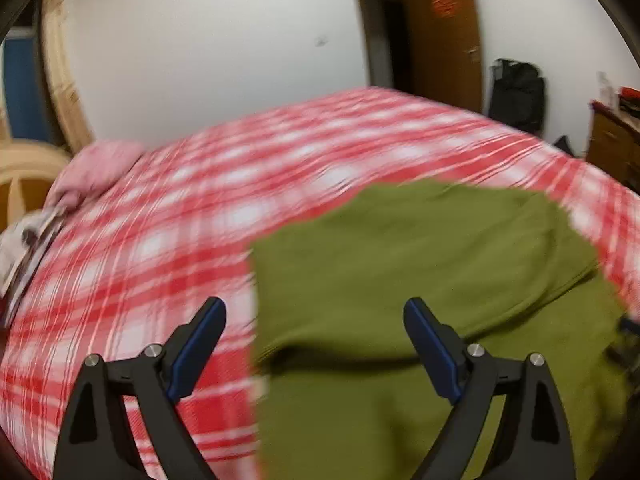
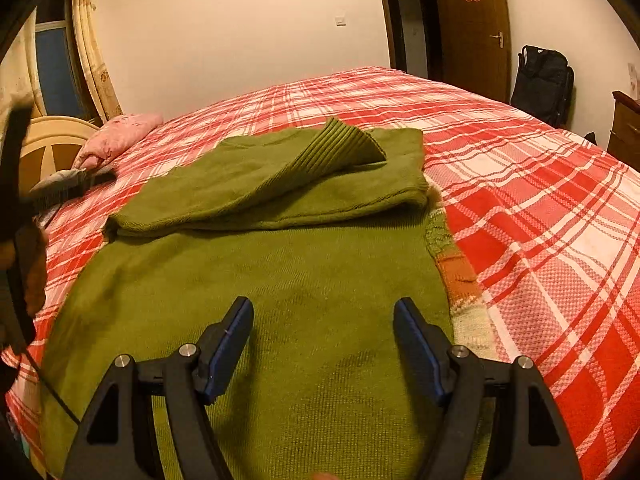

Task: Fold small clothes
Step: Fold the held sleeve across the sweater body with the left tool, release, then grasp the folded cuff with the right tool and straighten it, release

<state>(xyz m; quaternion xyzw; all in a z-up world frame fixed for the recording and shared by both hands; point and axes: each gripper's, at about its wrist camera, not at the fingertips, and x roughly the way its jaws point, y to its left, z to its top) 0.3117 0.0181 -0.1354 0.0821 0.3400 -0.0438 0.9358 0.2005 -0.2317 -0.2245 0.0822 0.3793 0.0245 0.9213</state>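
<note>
A green knit sweater (image 2: 304,280) lies on the red plaid bed (image 2: 540,208). Its upper part and a sleeve with a ribbed cuff (image 2: 340,144) are folded over the body. My right gripper (image 2: 323,312) is open and empty, low over the sweater's near part. My left gripper (image 1: 315,314) is open and empty, straddling the sweater's left edge (image 1: 256,300); the sweater (image 1: 420,272) fills the right of that blurred view. A striped orange and cream patch (image 2: 464,280) shows at the sweater's right edge.
A pink pillow (image 2: 120,136) and a cream headboard (image 2: 52,140) are at the bed's far left. A wooden door (image 2: 472,20), a black bag (image 2: 544,80) and a wooden dresser (image 2: 628,128) stand at the right. The left gripper's dark body (image 2: 16,220) shows at left.
</note>
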